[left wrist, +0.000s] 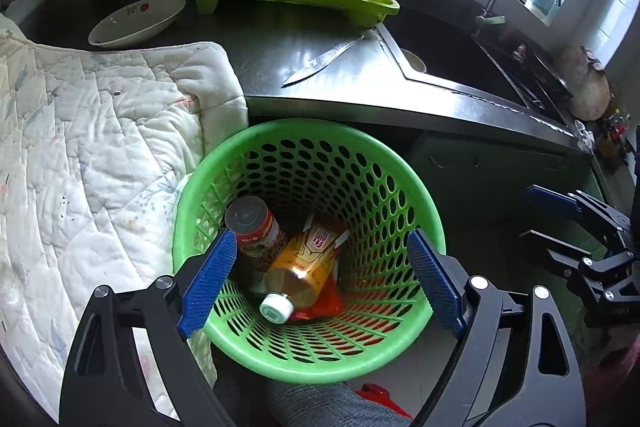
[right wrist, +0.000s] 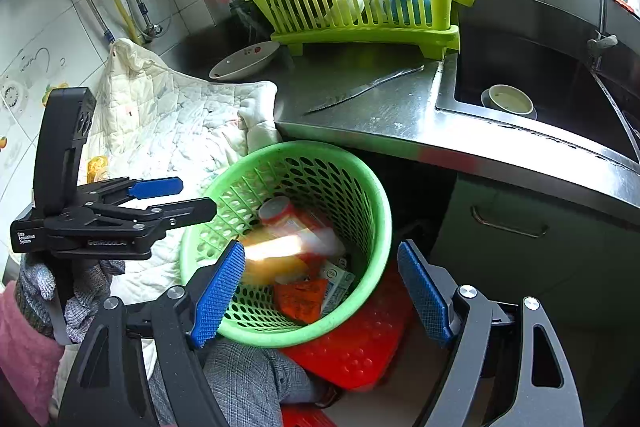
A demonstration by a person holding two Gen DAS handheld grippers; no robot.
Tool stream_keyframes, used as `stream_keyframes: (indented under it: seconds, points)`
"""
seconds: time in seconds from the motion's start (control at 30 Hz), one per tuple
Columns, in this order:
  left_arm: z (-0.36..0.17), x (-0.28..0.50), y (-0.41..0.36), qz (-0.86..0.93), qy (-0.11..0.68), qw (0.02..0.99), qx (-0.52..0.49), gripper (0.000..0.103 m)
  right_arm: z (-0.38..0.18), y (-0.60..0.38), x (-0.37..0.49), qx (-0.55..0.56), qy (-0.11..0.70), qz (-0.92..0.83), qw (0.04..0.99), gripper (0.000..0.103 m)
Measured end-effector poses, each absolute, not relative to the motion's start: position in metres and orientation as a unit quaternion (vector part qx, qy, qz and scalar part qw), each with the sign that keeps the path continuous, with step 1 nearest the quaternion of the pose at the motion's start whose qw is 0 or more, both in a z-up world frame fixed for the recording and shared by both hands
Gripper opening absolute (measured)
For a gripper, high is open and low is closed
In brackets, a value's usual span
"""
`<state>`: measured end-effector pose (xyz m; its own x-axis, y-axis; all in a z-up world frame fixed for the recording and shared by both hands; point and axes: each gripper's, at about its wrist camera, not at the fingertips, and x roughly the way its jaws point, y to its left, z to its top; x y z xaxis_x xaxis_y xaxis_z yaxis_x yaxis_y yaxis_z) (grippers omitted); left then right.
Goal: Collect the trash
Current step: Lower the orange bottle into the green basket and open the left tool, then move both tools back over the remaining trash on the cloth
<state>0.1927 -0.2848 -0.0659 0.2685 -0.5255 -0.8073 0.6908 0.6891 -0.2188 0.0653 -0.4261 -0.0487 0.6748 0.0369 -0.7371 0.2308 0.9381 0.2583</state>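
Basket (left wrist: 308, 247) of green perforated plastic sits on the floor just below the counter edge (left wrist: 400, 103), beside a quilted cloth (left wrist: 100, 147). Inside we see the trash: a bottle with a white cap (left wrist: 296, 275) lying on a red wrapper (left wrist: 320, 307), and a red can (left wrist: 256, 231) leaning on the basket wall. Our left gripper (left wrist: 320, 283) hangs over the basket mouth, jaws wide, nothing between the pads. Our right gripper (right wrist: 320, 291) hovers at the near rim, jaws also apart and empty.

We judge the drop done, the bottle blurred in the right view as if settling. To finish cleanly: lift both claws straight up, clear of the rim, so the light basket does not tip. Then we scan the counter; the knife (left wrist: 320, 61) and bowl (left wrist: 138, 19) are not trash, so leave them.
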Motion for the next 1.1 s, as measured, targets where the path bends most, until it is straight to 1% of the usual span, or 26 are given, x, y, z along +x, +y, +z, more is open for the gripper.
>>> stream_keyframes:
  seconds: [0.4, 0.9, 0.93, 1.0, 1.1]
  points:
    - [-0.044, 0.178, -0.2, -0.335, 0.434, 0.835, 0.047, 0.086, -0.039, -0.384, 0.084, 0.143, 0.399, -0.013, 0.905, 0.076]
    - [-0.026, 0.184, -0.051, -0.207, 0.407, 0.89, 0.003, 0.086, -0.029, -0.289, 0.137, 0.094, 0.407, 0.076, 0.906, 0.076]
    - [-0.025, 0.184, -0.042, -0.2, 0.407, 0.892, -0.001, 0.086, -0.029, -0.281, 0.141, 0.092, 0.407, 0.082, 0.905, 0.076]
    - [-0.024, 0.187, -0.023, -0.182, 0.406, 0.896, -0.007, 0.086, -0.028, -0.267, 0.15, 0.086, 0.406, 0.094, 0.905, 0.08]
    - [-0.025, 0.188, 0.003, -0.162, 0.405, 0.9, -0.015, 0.086, -0.027, -0.247, 0.161, 0.079, 0.406, 0.113, 0.904, 0.08]
